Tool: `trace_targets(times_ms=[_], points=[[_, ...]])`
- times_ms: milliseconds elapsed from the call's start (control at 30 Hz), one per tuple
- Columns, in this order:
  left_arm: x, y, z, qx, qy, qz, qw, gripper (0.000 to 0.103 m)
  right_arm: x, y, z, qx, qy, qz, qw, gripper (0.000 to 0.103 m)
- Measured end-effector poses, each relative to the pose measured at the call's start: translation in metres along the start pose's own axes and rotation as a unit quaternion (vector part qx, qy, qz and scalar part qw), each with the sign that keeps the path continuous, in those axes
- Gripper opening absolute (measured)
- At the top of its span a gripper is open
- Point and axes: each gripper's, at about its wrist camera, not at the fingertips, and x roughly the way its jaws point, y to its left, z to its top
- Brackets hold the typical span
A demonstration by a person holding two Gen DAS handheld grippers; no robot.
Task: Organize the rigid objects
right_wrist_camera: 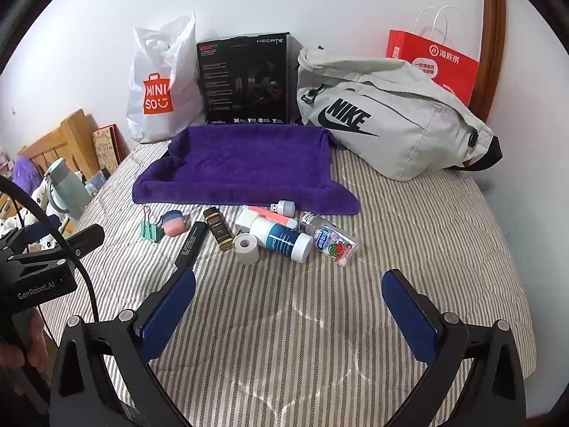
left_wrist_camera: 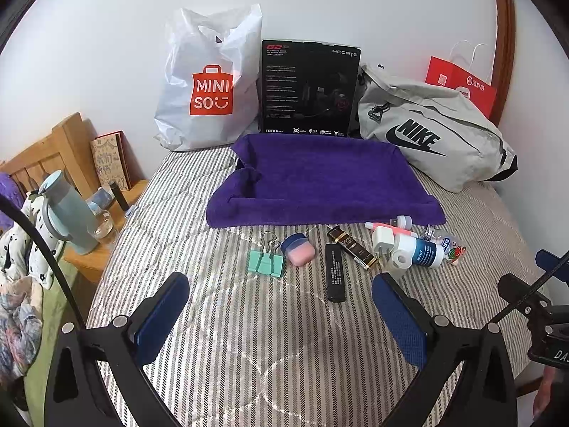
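Both tools hang with jaws spread wide and nothing between them: the left tool (left_wrist_camera: 281, 306) over bare striped bed (left_wrist_camera: 249, 338), the right tool (right_wrist_camera: 290, 302) likewise. Beyond lies a row of small things: green binder clip (left_wrist_camera: 266, 261), pink earbud case (left_wrist_camera: 300, 252), black stick (left_wrist_camera: 335, 272), tape roll (right_wrist_camera: 247, 247), white-and-blue bottle (right_wrist_camera: 284, 240). The row lies along the purple towel's (left_wrist_camera: 320, 181) near edge. A Nike bag (right_wrist_camera: 387, 121) crowds the right rear.
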Motion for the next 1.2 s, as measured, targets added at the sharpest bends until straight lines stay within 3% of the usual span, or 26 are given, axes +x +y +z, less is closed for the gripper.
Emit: trace_targets(times_ms=[1200], points=[[0.0031, 0.0011, 0.0016, 0.007, 0.004, 0.000, 1.0000, 0.103, 0.0032, -0.0020, -0.0006, -0.004, 0.007, -0.006, 1.000, 0.103]])
